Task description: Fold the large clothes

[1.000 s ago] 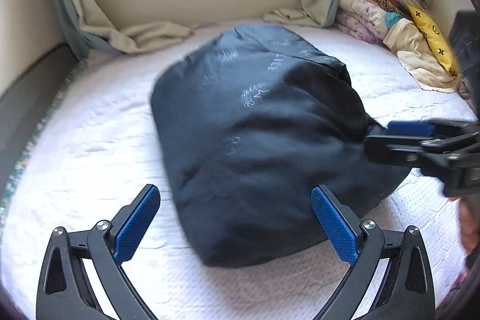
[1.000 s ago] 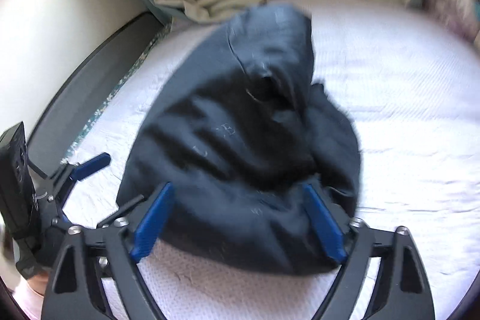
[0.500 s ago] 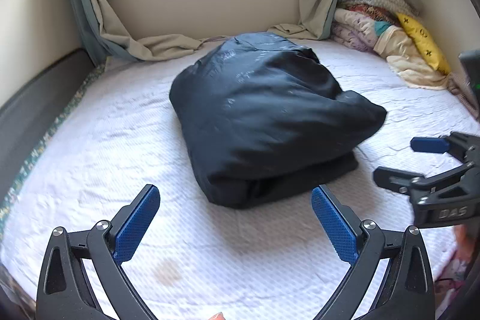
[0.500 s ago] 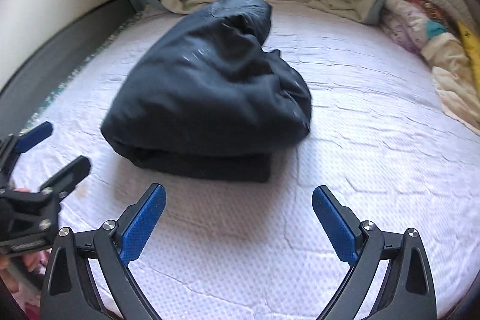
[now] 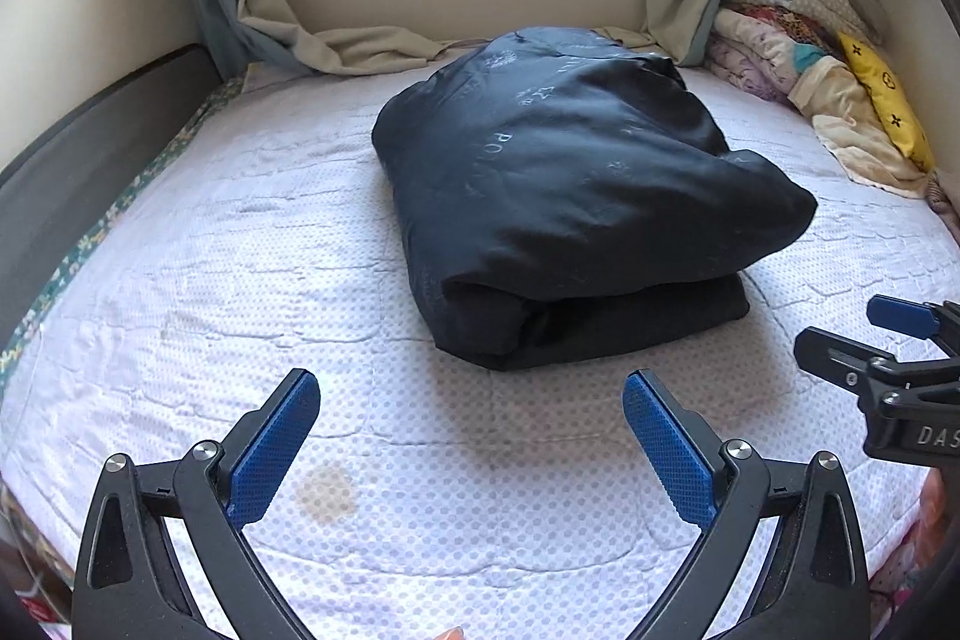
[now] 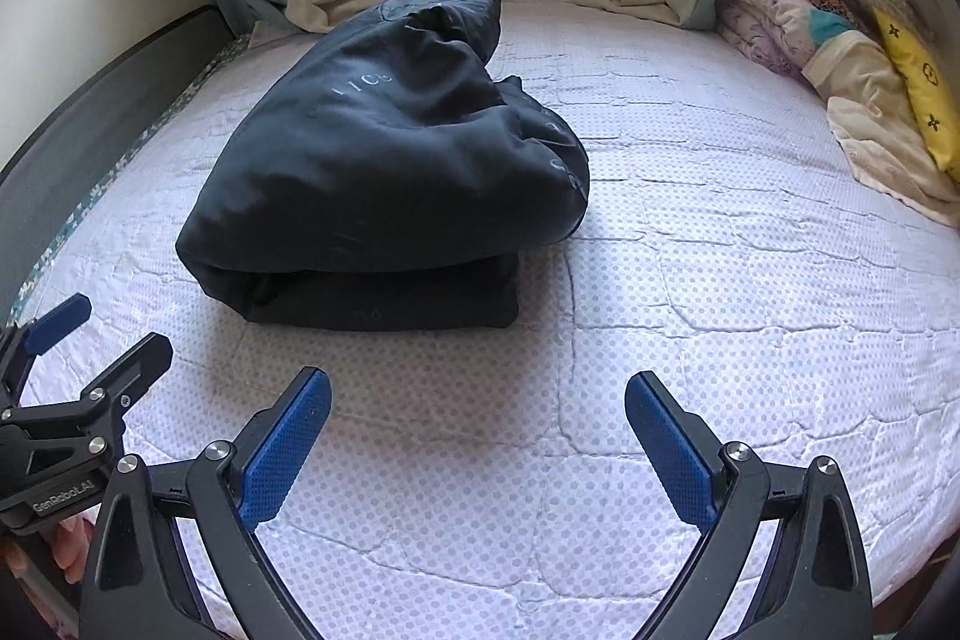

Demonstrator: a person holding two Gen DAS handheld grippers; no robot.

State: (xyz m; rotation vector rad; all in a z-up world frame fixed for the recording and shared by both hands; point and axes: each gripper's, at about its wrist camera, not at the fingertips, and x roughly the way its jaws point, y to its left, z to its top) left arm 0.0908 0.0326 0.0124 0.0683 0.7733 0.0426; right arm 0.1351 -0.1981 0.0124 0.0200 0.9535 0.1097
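**Dark garment folded; both grippers empty**

Nearest, the left gripper point(image 5: 471, 436) and right gripper point(image 6: 477, 430) hang over the mattress point(image 6: 690, 340) with jaws spread wide, nothing between them (the right's have just been opening). Beyond, at twelve o'clock, the dark garment point(image 5: 570, 196) lies as a thick doubled bundle, apparently finished. Farther, at two o'clock, heaped laundry point(image 5: 798, 58) may remain.
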